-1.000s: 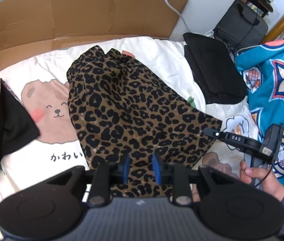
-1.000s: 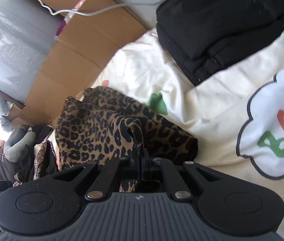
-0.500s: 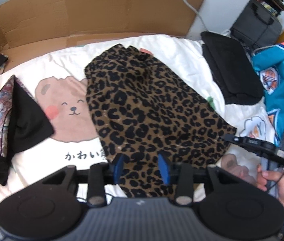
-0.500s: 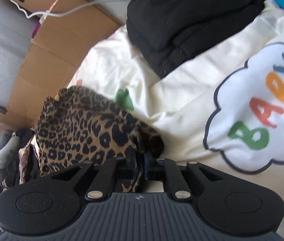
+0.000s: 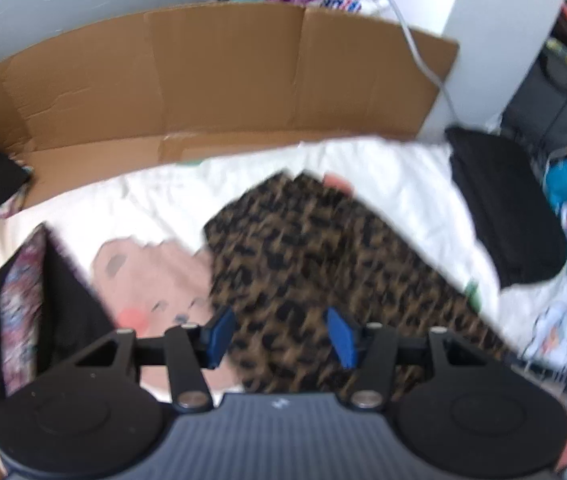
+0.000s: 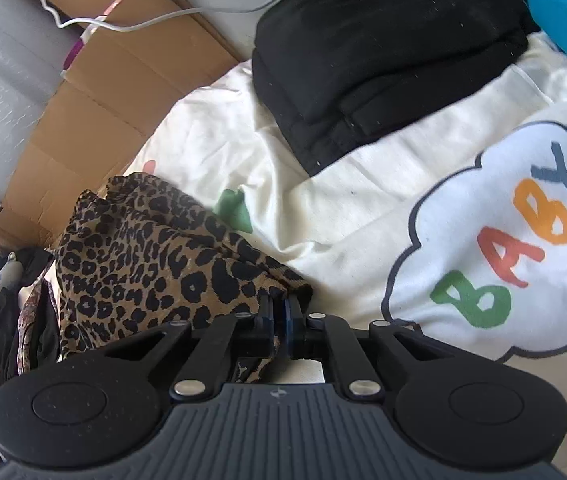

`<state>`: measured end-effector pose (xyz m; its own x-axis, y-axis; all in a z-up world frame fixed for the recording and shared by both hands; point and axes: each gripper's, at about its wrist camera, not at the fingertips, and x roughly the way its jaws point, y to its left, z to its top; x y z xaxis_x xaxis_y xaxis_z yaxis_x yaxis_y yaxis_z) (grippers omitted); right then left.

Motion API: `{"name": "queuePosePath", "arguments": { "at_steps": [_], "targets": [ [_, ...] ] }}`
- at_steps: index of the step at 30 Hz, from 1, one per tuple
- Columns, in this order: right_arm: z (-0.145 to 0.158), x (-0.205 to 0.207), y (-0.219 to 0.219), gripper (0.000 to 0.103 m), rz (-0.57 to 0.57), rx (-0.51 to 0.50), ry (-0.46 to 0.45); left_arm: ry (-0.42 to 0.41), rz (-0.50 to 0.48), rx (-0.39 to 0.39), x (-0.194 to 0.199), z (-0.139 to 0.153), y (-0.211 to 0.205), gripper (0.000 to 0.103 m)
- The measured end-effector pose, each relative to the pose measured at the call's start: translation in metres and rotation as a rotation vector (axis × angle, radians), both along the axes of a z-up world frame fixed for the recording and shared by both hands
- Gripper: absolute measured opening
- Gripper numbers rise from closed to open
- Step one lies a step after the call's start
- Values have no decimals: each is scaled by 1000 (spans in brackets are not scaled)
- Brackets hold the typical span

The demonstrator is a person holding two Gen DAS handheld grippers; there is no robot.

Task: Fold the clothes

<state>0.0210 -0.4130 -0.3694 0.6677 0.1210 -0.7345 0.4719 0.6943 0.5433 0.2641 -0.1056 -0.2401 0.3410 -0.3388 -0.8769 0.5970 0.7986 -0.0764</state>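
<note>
Pinching a corner of the leopard-print garment (image 6: 155, 248) between its closed blue pads, the right hand-held gripper (image 6: 279, 320) holds the fabric bunched at its tip, low over the cream bedsheet (image 6: 323, 200) beside a printed "BABY" cloud (image 6: 503, 240). The left hand-held gripper (image 5: 279, 334) hangs released above the same garment (image 5: 315, 264), its blue pads (image 5: 219, 334) spread wide with nothing between them. The garment lies spread across the middle of the sheet, next to a printed bear face (image 5: 151, 276). A folded black garment (image 6: 383, 52) rests farther right, and flattened cardboard (image 5: 223, 80) stands behind the bed.
</note>
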Motion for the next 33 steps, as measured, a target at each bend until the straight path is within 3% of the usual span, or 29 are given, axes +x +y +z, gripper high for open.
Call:
{"name": "queuePosePath", "arguments": {
  "at_steps": [6, 14, 21, 28, 33],
  "targets": [
    [2, 3, -1, 3, 14, -17, 0, -65, -104, 64, 29, -13, -58, 59],
    [5, 0, 0, 2, 16, -13, -3, -88, -221, 224, 74, -53, -125, 59],
    [26, 3, -4, 2, 4, -37, -36, -112, -258, 338, 98, -92, -144, 60],
    [17, 5, -2, 2, 19, -38, -3, -153, -458, 477, 85, -130, -149, 66],
    [11, 4, 0, 2, 30, -33, 13, -200, -529, 510, 77, -135, -146, 71]
  ]
}}
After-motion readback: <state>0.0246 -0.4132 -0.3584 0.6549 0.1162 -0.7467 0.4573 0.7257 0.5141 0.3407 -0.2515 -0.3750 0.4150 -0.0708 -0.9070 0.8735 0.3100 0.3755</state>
